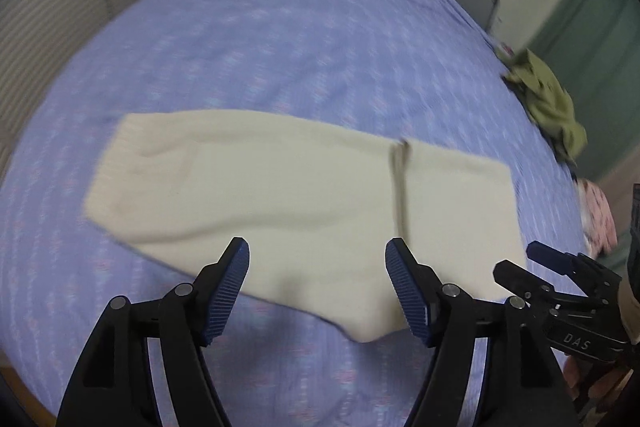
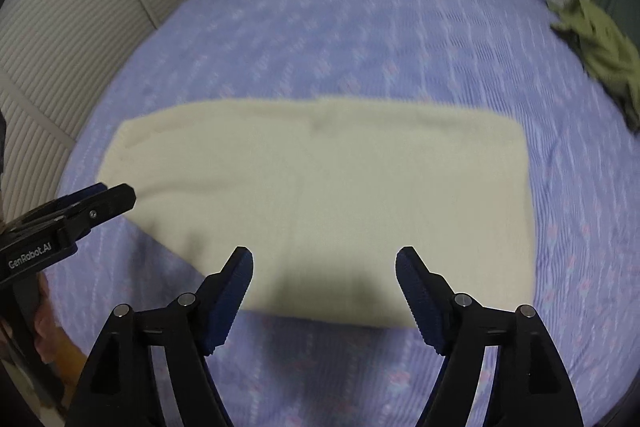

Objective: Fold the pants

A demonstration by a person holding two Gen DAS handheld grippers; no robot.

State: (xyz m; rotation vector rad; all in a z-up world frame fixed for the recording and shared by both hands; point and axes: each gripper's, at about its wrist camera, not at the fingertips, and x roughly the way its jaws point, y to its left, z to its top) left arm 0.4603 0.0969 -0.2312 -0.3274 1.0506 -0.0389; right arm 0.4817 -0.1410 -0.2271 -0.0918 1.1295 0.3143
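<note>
Lilac bedspread [image 1: 304, 39]; olive garment [image 1: 554, 107], possibly pink cloth [image 1: 598, 215] at edge.

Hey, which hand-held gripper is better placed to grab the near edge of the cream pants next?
Probably the right hand-held gripper: open, squarely over the cream pants near edge. The left looks equally open but angled.

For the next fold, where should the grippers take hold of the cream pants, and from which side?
Probably the two corners of the right short end of the cream pants, approached from the near, open side with right gripper and left gripper. The pants lie flat in a long strip on the bed, so that free end lifts over leftward.
</note>
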